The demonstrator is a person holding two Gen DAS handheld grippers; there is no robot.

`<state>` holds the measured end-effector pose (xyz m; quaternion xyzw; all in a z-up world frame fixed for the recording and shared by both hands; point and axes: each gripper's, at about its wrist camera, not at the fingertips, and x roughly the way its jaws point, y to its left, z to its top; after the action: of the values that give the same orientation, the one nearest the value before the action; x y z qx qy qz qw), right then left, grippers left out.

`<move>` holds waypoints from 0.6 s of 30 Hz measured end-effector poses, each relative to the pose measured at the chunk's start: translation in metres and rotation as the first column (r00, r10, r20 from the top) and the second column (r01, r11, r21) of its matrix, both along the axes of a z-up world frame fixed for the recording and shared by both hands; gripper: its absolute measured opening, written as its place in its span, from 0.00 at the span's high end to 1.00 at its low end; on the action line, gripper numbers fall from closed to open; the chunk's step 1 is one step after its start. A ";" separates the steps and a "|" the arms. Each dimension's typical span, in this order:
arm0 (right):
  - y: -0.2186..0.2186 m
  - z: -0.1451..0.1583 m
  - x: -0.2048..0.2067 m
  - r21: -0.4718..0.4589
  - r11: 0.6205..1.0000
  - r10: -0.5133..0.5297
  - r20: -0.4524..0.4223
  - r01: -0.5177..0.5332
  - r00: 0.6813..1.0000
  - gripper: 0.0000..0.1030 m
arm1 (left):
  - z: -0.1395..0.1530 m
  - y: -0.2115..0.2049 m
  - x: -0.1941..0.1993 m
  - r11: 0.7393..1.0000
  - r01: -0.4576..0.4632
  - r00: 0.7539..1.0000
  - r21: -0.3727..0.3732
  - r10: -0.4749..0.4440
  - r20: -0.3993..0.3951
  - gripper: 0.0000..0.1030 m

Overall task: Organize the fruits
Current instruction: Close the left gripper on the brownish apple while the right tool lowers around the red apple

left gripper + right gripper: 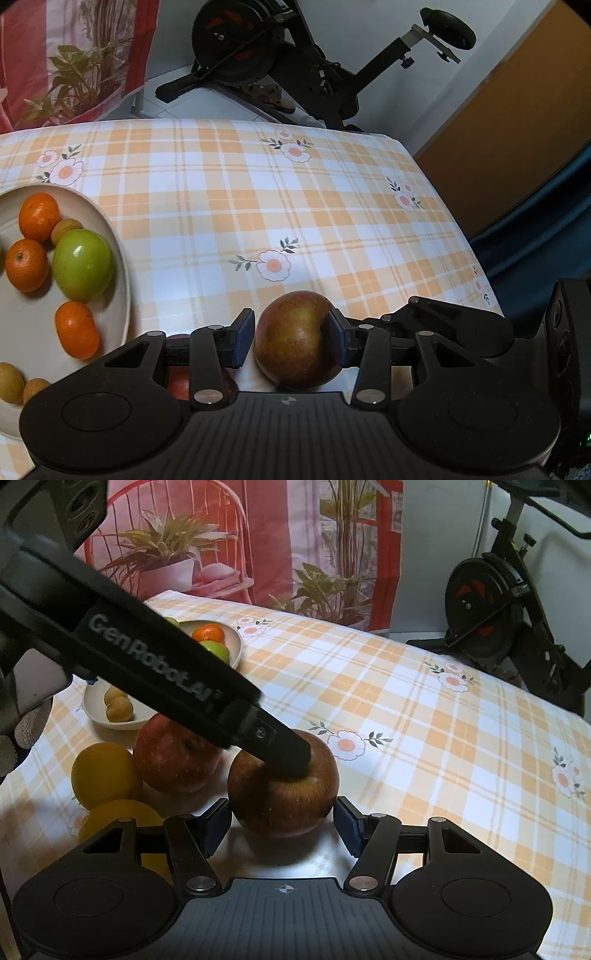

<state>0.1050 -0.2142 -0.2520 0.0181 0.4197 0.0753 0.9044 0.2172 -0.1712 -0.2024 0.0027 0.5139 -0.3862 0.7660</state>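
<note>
A dark red apple (295,354) sits low over the checked tablecloth (229,206), gripped from two sides. My left gripper (291,338) is shut on it, one blue pad pressed into the stem hollow. In the right wrist view that left finger (288,753) comes down onto the top of the same apple (280,797). My right gripper (282,825) has its pads against the apple's left and right flanks. A beige plate (118,258) at the left holds tangerines (38,216), a green apple (83,269) and small brown fruits (11,382).
A second red apple (177,753) and two yellow fruits (105,771) lie just left of the held apple, in front of the plate (236,646). The table's right edge (461,236) is close. An exercise bike (295,74) stands beyond the table.
</note>
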 end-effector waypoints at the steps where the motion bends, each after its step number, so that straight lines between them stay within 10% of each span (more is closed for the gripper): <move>1: -0.001 -0.001 0.000 0.012 1.000 0.000 0.004 0.000 1.000 0.45 | -0.001 0.002 0.001 1.000 -0.006 1.000 -0.005 0.006 -0.004 0.56; 18: -0.012 -0.007 -0.001 0.098 0.994 -0.041 0.027 0.038 0.999 0.42 | -0.005 0.011 0.003 0.999 -0.019 1.000 -0.042 0.019 -0.013 0.56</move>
<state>0.1044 -0.2259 -0.2588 0.0696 0.4018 0.0782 0.9097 0.2199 -0.1599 -0.2073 -0.0210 0.5105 -0.3897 0.7662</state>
